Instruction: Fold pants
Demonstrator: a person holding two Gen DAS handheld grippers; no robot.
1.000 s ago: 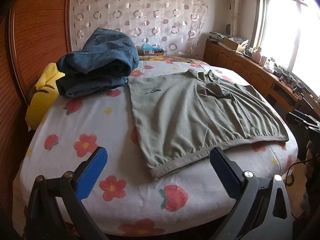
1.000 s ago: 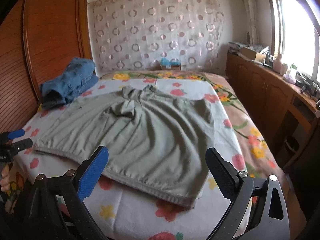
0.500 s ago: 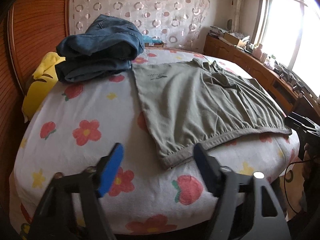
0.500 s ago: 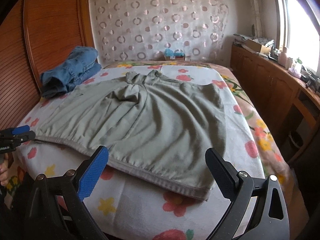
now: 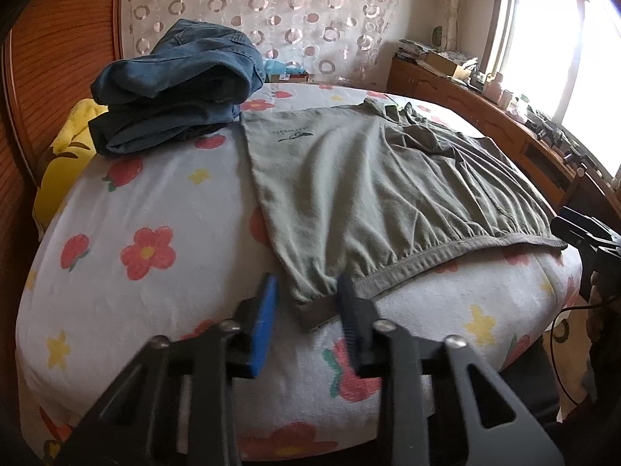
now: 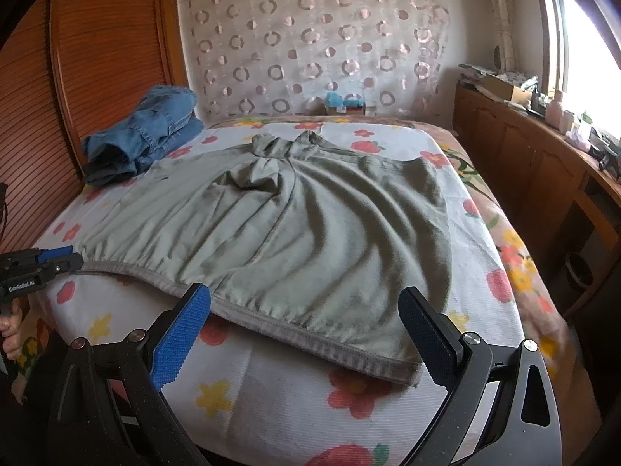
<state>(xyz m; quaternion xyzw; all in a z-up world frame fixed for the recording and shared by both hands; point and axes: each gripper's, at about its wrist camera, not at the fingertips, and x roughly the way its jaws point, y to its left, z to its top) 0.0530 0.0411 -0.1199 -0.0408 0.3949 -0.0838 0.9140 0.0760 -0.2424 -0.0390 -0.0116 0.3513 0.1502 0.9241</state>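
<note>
Grey-green pants (image 5: 372, 190) lie spread flat on the flowered bed, waistband toward me; they also show in the right wrist view (image 6: 302, 225). My left gripper (image 5: 306, 303) sits at the near left waistband corner, its blue pads narrowed around the bunched corner with a gap still between them. It appears at the left edge of the right wrist view (image 6: 54, 260). My right gripper (image 6: 306, 322) is wide open just before the right part of the waistband, touching nothing.
Folded blue jeans (image 5: 182, 81) lie at the bed's far left, with a yellow pillow (image 5: 66, 159) beside them. A wooden headboard (image 6: 97, 77) stands at the left. Wooden cabinets (image 6: 535, 155) with clutter run along the right under the window.
My left gripper moved forward to the waistband's left corner and its jaws narrowed from wide open to nearly closed around it. My right gripper moved closer to the waistband and stayed open.
</note>
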